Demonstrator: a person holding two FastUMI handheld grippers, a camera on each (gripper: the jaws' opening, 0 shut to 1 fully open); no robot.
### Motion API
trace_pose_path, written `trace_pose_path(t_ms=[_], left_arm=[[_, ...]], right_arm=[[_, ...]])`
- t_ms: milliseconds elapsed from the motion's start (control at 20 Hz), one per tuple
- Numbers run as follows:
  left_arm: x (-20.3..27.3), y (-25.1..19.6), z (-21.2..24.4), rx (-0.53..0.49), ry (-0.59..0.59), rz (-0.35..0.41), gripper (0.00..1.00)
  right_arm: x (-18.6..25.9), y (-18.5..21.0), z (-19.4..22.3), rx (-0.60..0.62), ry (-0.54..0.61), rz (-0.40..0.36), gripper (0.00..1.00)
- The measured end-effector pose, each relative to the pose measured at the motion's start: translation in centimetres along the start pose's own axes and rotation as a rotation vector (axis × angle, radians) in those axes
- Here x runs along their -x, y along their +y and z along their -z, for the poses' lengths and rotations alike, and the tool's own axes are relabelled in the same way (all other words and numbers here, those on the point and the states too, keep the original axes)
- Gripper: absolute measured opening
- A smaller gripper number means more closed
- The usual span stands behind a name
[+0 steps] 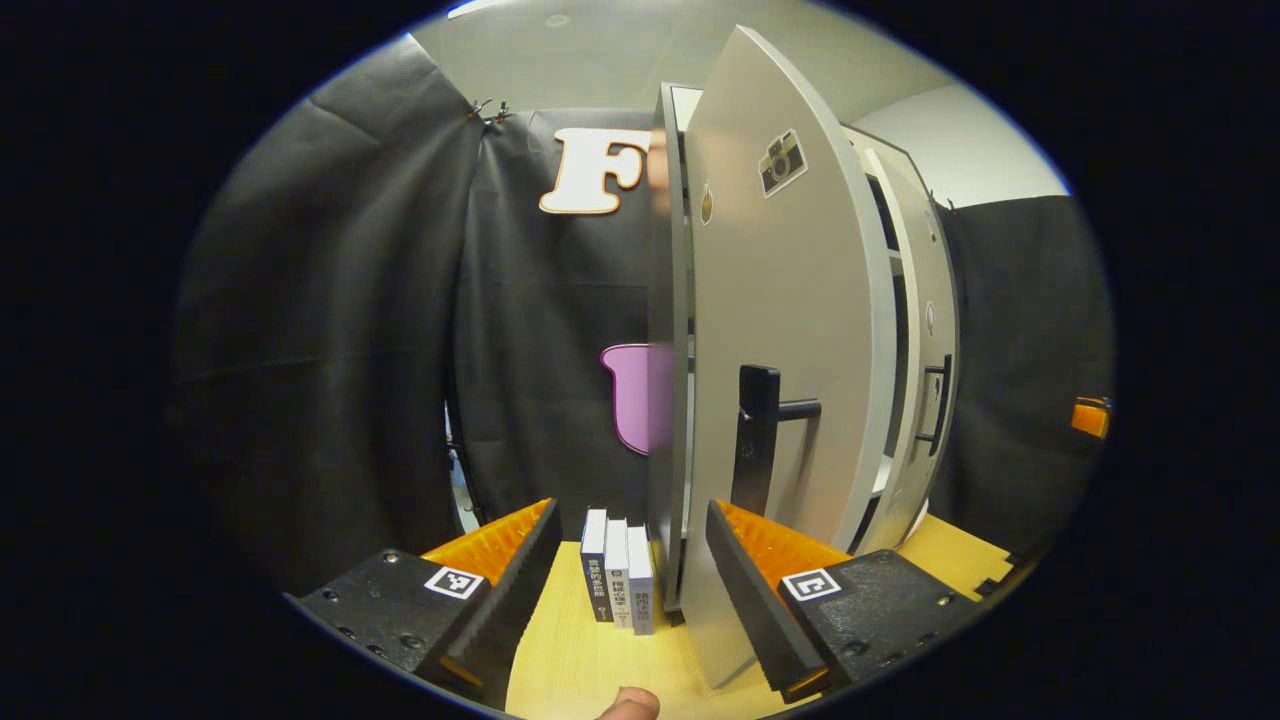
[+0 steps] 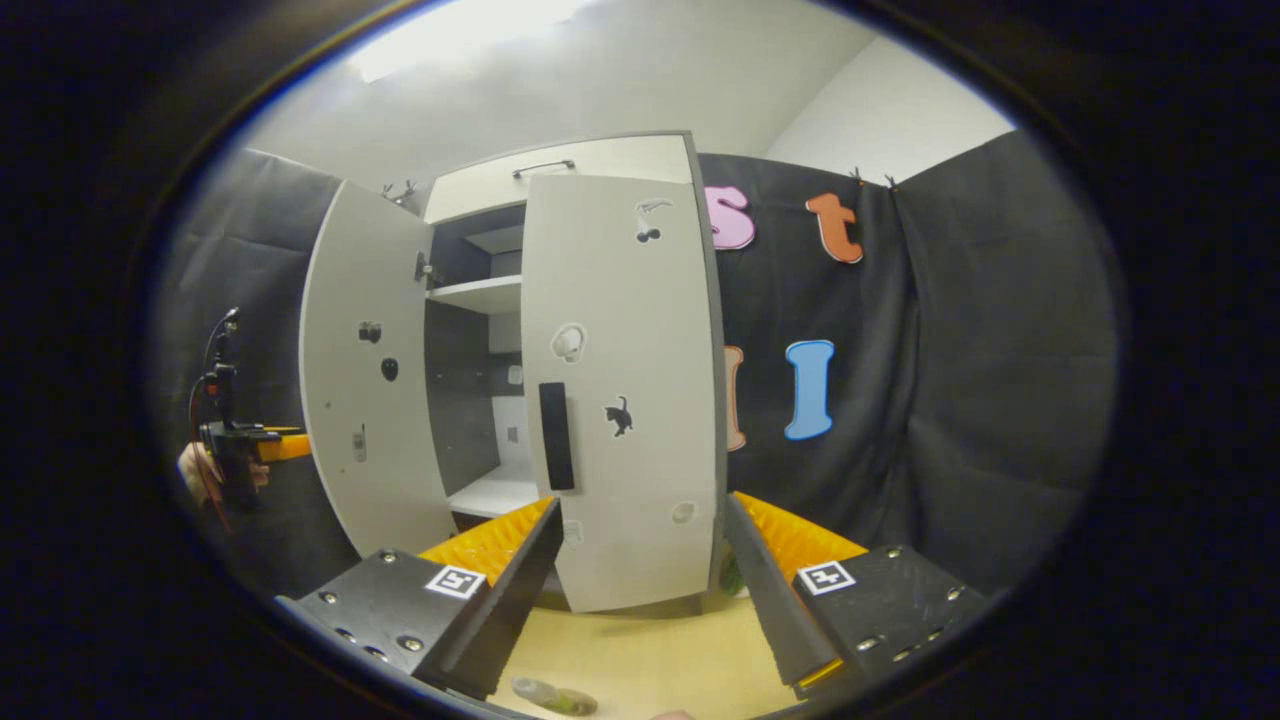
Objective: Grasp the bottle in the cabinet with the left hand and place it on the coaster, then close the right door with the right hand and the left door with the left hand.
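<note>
Left gripper (image 1: 630,560): fingers spread, nothing between them, pointing at the edge of the left door (image 1: 780,330), which stands partly open with its black handle (image 1: 757,440) just above the right finger; three books (image 1: 617,572) stand on the table (image 1: 590,660) beside the door's foot. Right gripper (image 2: 640,560): fingers spread and empty, facing the cabinet (image 2: 480,330), whose right door (image 2: 625,400) is nearly shut; inner shelves visible in the gap. The bottle (image 2: 553,696) shows at the lower edge of the right gripper view, on the table, whether on a coaster I cannot tell.
</note>
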State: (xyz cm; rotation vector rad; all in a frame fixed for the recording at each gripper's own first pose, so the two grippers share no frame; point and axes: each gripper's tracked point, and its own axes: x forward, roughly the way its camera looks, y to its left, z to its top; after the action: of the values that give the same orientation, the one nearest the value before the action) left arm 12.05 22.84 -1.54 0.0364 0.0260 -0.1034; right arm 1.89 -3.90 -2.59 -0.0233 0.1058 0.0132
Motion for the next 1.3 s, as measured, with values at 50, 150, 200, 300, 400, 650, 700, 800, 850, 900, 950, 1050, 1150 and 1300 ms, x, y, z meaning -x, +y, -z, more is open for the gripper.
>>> trace_pose_path(t_ms=[50, 150, 200, 300, 400, 650, 700, 800, 850, 900, 950, 1050, 1150, 1300], left_arm=[[0.0, -0.5, -0.1, -0.004, 0.004, -0.008, 0.93], [0.1, -1.5, -0.1, 0.002, 0.013, -0.021, 0.93], [0.1, -2.2, -0.1, 0.014, 0.017, -0.026, 0.93], [0.1, -3.5, -0.3, 0.025, 0.018, -0.023, 0.93], [0.1, -4.4, -0.9, -0.018, 0.011, -0.020, 0.93], [-0.2, -5.8, -1.5, -0.061, -0.005, -0.035, 0.88], [-0.3, -6.2, -1.4, -0.046, 0.002, -0.029, 0.93], [-0.8, -7.4, -1.5, -0.031, 0.004, -0.004, 0.93], [-1.0, -8.1, -1.6, -0.031, 0.004, 0.010, 0.93], [-1.1, -8.6, -1.6, -0.035, 0.008, 0.019, 0.93], [-1.3, -9.1, -1.7, -0.040, 0.010, 0.022, 0.93], [-1.8, -9.8, -1.9, -0.051, 0.001, 0.029, 0.93], [-2.3, -10.5, -2.0, -0.048, -0.002, 0.039, 0.93], [-2.8, -12.0, -1.9, -0.025, 0.006, 0.066, 0.94]], right_arm=[[0.6, -0.6, -0.2, 0.016, -0.009, 0.008, 0.97], [1.9, -0.9, -0.4, 0.036, -0.028, 0.009, 0.98], [2.4, -0.7, -0.4, 0.034, -0.031, -0.001, 0.98], [3.3, -0.4, -0.4, 0.023, -0.033, -0.014, 0.97], [3.6, -0.8, -0.8, 0.032, -0.044, -0.008, 0.98], [4.3, -0.4, -0.6, 0.041, -0.056, -0.011, 0.98], [4.3, -0.4, -0.5, 0.045, -0.053, -0.012, 0.98], [4.4, -0.3, -0.3, 0.057, -0.050, -0.013, 0.98], [4.6, -0.5, -0.3, 0.062, -0.049, -0.007, 0.98], [4.6, -0.6, -0.2, 0.063, -0.048, -0.004, 0.98], [4.5, -0.5, -0.2, 0.061, -0.048, -0.007, 0.97], [4.5, -0.3, 0.0, 0.055, -0.043, -0.012, 0.98], [4.5, -0.7, 0.3, 0.066, -0.035, -0.007, 0.98], [4.2, -1.1, 0.8, 0.078, -0.020, 0.007, 0.97]])
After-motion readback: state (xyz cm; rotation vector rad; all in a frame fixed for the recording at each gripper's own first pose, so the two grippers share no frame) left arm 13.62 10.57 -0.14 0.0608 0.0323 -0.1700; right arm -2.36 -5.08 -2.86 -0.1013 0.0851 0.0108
